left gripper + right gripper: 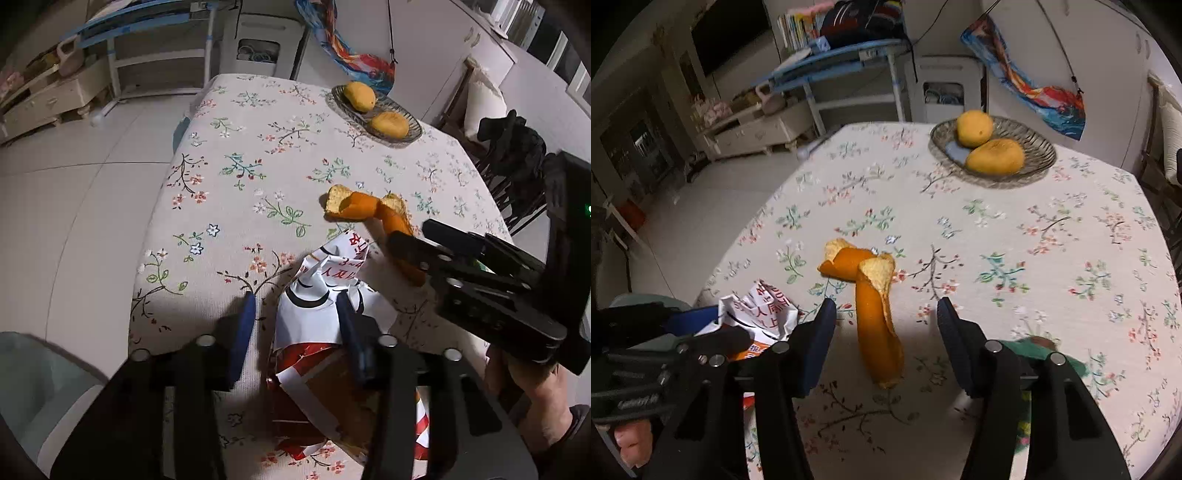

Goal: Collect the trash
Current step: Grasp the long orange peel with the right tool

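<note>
We see a desk covered in a cream floral cloth [1015, 240], printed with dark branching twigs, green leaves, and small red, pink, blue and white blossoms. On it lies a long curled peel [877, 317], bright orange outside and pale speckled yellow inside. The crumpled paper wrapper [325, 295] is white with black curved lines and red characters, turning red and brown lower down. Two yellow-orange mangoes [995, 157] sit in a grey striped oval dish [1039, 147]. Both black tongs, left [297, 325] and right [886, 332], carry dark blue pads. A scarf-like hanging cloth [1034, 88] swirls blue, red, orange and white.
</note>
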### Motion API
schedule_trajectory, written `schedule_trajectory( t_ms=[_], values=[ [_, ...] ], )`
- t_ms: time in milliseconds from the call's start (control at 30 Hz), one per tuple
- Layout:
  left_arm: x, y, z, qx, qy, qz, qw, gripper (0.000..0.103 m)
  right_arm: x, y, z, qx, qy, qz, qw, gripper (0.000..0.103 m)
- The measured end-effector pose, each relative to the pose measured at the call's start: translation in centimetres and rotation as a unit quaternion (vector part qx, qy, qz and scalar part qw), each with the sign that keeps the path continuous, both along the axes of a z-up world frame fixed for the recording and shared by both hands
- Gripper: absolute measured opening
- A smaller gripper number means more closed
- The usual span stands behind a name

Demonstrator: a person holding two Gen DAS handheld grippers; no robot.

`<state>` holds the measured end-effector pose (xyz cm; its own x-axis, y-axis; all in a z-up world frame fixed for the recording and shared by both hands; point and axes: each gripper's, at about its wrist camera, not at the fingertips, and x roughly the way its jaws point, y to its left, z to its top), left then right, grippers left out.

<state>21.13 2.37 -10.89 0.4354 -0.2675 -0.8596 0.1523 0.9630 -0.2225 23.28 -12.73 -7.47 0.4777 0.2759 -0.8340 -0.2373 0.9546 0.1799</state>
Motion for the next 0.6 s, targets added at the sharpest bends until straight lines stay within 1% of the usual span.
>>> schedule_trajectory(
  t_ms=[67, 133, 167, 200, 233, 267, 300, 333, 433, 600],
  values=[
    [-0.1, -0.3, -0.2, 0.003, 0.004, -0.007, 1.0000, 0.047, -0.4, 0.4, -0.3, -0.004, 0.009, 0.002, 1.000, 0.044],
    [-0.2, -0.8, -0.4, 0.013, 0.006, -0.018, 0.9997, 0.048, -0.4, 0.4, -0.2, -0.009, 0.006, 0.005, 1.000, 0.038],
    [-0.3, -1.1, -0.4, 0.017, 0.006, -0.023, 0.9996, 0.048, -0.4, 0.3, -0.3, -0.005, 0.009, 0.007, 1.000, 0.028],
    [-0.4, -1.6, -0.5, 0.023, 0.006, -0.034, 0.9991, 0.047, -0.5, 0.2, -0.3, -0.004, 0.011, 0.007, 1.000, 0.021],
    [-0.5, -1.9, -0.4, 0.027, 0.004, -0.041, 0.9988, 0.041, -0.6, 0.1, -0.2, -0.005, 0.009, 0.008, 1.000, 0.021],
    [-0.7, -2.2, -0.4, 0.033, -0.001, -0.048, 0.9983, 0.040, -0.8, 0.1, -0.2, -0.004, 0.009, 0.010, 1.000, 0.019],
    [-0.9, -2.5, -0.2, 0.040, -0.007, -0.052, 0.9978, 0.034, -0.9, 0.0, -0.1, -0.002, 0.008, 0.010, 1.000, 0.019],
    [-1.1, -2.8, -0.1, 0.050, -0.016, -0.057, 0.9970, 0.031, -1.0, -0.1, 0.1, 0.000, 0.006, 0.010, 1.000, 0.019],
    [-1.7, -2.8, 0.4, 0.056, -0.030, -0.050, 0.9967, 0.028, -1.5, -0.7, 0.8, 0.011, -0.003, 0.007, 1.000, 0.019],
    [-3.3, -2.3, 1.8, 0.040, -0.059, -0.021, 0.9972, 0.025, -2.8, -1.8, 2.2, 0.042, -0.012, -0.006, 0.999, 0.019]
  ],
)
